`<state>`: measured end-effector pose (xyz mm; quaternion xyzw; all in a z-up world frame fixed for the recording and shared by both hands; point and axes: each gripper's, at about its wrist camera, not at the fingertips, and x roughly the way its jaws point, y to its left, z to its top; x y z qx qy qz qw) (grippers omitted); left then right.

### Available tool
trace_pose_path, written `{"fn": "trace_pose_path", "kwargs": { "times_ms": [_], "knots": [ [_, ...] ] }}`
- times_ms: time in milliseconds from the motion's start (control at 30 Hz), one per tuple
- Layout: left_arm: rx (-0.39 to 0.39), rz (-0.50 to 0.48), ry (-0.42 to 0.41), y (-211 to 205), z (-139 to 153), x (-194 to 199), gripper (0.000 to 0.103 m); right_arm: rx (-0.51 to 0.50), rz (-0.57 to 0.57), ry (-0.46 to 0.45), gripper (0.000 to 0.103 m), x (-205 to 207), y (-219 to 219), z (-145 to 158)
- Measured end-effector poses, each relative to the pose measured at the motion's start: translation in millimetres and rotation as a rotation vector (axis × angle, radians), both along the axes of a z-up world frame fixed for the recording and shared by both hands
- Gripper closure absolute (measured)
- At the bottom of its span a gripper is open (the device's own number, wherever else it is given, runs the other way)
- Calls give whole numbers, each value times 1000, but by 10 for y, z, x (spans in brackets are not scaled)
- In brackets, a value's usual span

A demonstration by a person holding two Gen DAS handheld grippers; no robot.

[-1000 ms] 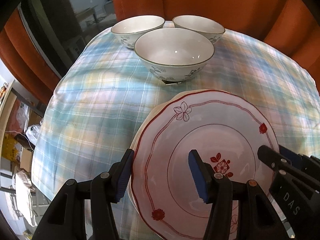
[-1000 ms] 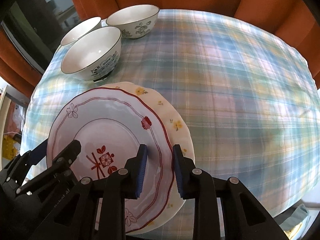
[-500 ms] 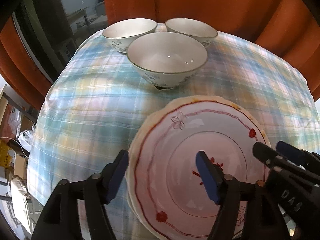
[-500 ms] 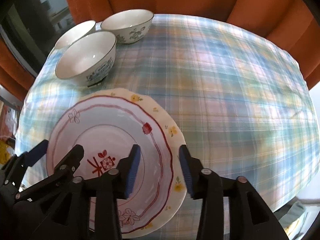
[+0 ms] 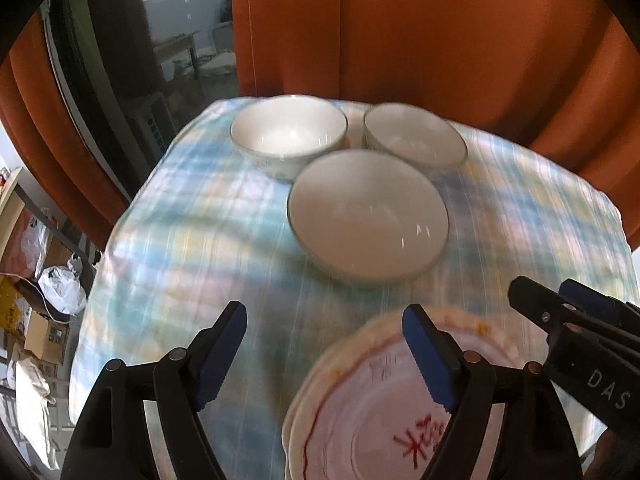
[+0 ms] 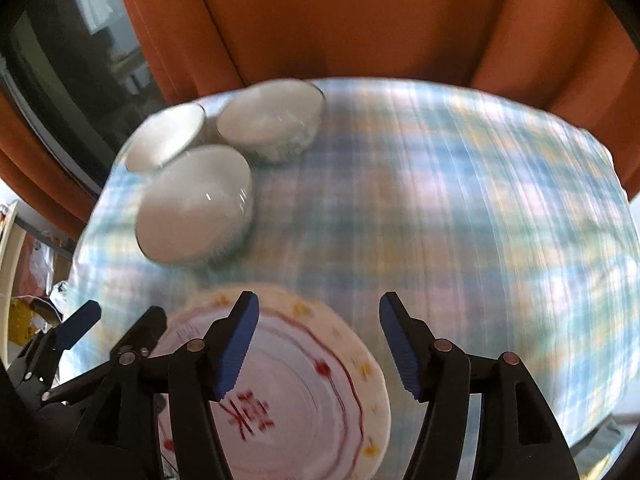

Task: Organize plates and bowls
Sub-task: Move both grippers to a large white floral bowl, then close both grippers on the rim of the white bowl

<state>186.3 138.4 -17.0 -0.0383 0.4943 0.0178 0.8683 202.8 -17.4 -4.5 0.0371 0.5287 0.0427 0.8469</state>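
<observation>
Two stacked plates lie on the plaid cloth: a white plate with a red rim line [image 5: 360,420] [image 6: 304,392] on a cream plate with yellow flowers [image 6: 364,368]. Three white bowls stand beyond them: a near bowl [image 5: 368,216] [image 6: 196,208] and two far ones [image 5: 288,136] [image 5: 414,136]. My left gripper [image 5: 324,344] hovers above the stack's left edge, its jaws opening with nothing between them. My right gripper [image 6: 320,320] hovers above the stack's right edge, jaws also opening and holding nothing. Each gripper shows in the other's view [image 5: 544,292] [image 6: 114,320].
The blue plaid tablecloth [image 5: 180,240] covers a small table whose edges drop off left and right. Orange curtains [image 5: 400,40] hang close behind, with a dark window [image 5: 120,60] at the left. Boxes and bags [image 5: 48,312] clutter the floor at the left.
Both grippers opened off the red-rimmed plate's edges, rose and drew back. The plate stack has slid to the bottom of both views and the bowls sit nearer the middle.
</observation>
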Motion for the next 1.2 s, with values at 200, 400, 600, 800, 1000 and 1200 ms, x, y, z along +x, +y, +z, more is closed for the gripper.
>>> {"fn": "trace_pose_path", "kwargs": {
  "times_ms": [200,400,600,800,1000,1200],
  "knots": [
    [22,32,-18,37,43,346,21,10,16,-43,37,351,103,49],
    [56,72,-3,96,-106,667,25,20,47,-49,37,704,230,-63],
    [60,80,35,91,-309,871,33,29,77,-29,37,918,359,-252],
    [50,82,69,97,-477,1001,47,29,100,0,50,1062,439,-420],
    [30,89,97,117,-556,1051,67,42,134,27,76,1159,564,-550],
    [49,87,100,85,-545,1051,71,38,149,35,82,1178,615,-572]
  ]
}}
